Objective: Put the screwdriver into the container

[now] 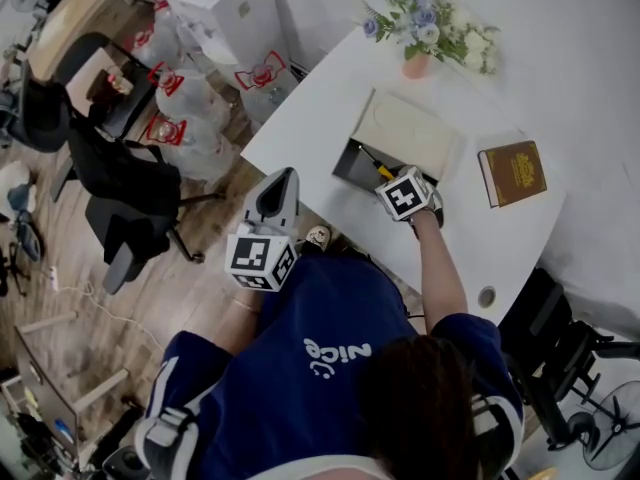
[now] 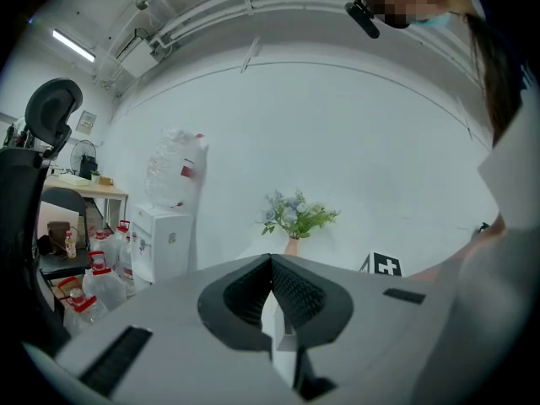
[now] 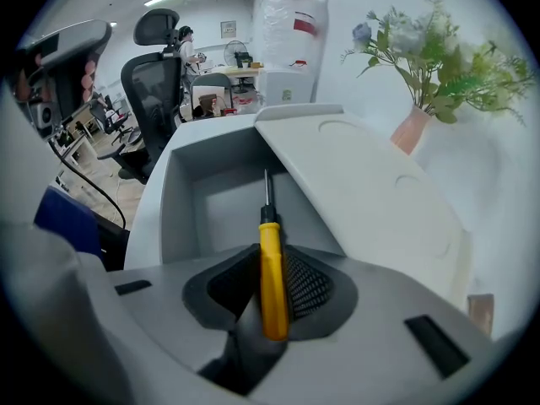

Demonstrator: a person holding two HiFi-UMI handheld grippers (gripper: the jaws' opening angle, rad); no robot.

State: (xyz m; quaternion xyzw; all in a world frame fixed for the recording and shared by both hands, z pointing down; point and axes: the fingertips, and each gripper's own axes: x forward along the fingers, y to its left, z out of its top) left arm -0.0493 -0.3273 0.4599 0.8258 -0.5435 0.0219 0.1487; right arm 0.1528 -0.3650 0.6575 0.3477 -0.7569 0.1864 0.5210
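A yellow-handled screwdriver (image 3: pixel 270 268) sits between the jaws of my right gripper (image 3: pixel 272 250), which is shut on its handle. The metal shaft points forward over the open grey container (image 3: pixel 169 201). The container's pale lid (image 3: pixel 354 184) lies tipped back on the right. From the head view, the right gripper (image 1: pixel 390 180) hovers at the near edge of the container (image 1: pixel 352 165) on the white table (image 1: pixel 300 128), and the screwdriver (image 1: pixel 378 169) reaches into the opening. My left gripper (image 1: pixel 280 190) is held off the table at its near left edge, jaws together and empty (image 2: pixel 271 264).
A brown book (image 1: pixel 512 173) lies to the right of the container. A vase of flowers (image 1: pixel 425 28) stands at the table's back. On the floor to the left are a black office chair (image 1: pixel 120 188) and several water bottles (image 1: pixel 180 98).
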